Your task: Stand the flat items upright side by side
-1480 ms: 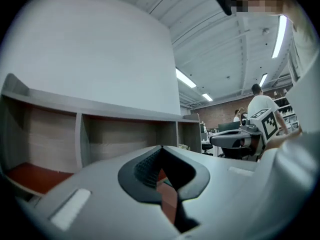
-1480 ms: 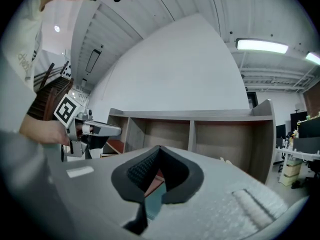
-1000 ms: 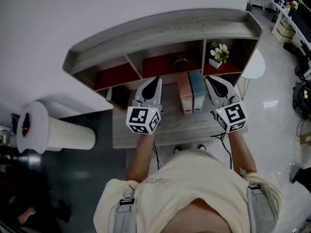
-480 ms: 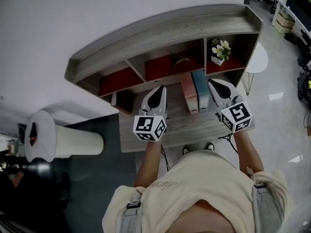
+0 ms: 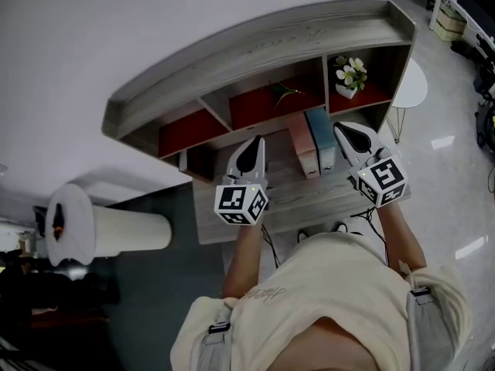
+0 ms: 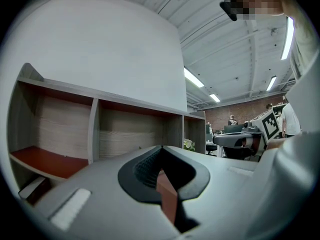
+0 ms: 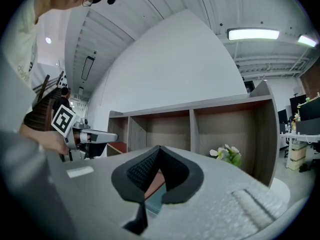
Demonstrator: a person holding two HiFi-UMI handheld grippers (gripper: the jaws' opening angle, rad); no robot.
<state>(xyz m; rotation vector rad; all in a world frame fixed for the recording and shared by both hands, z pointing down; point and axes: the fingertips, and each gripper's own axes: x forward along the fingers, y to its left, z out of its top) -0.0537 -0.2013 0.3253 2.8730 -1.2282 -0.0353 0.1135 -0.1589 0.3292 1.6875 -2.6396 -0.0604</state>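
Observation:
Two flat items stand upright side by side at the back of the desk: a pink one (image 5: 304, 147) and a blue one (image 5: 319, 139), which touch. My left gripper (image 5: 250, 149) hovers over the desk to the left of the pink item, shut and empty. My right gripper (image 5: 348, 134) hangs just right of the blue item, also shut and empty. In the left gripper view the closed jaws (image 6: 161, 149) frame a sliver of the pink item (image 6: 167, 196). The right gripper view shows its closed jaws (image 7: 159, 149), with the pink item (image 7: 156, 180) and the blue item (image 7: 154, 202) below.
The grey shelf unit (image 5: 263, 49) has three red-floored compartments. A white pot of flowers (image 5: 349, 76) fills the right one and a green sprig (image 5: 285, 93) lies in the middle. A round white side table (image 5: 414, 91) stands to the right, a white cylinder (image 5: 108, 226) to the left.
The head camera has shifted, so the desk sits further right in the view. Both grippers stay shut beside the two upright items; the left one has drawn slightly nearer to the pink item.

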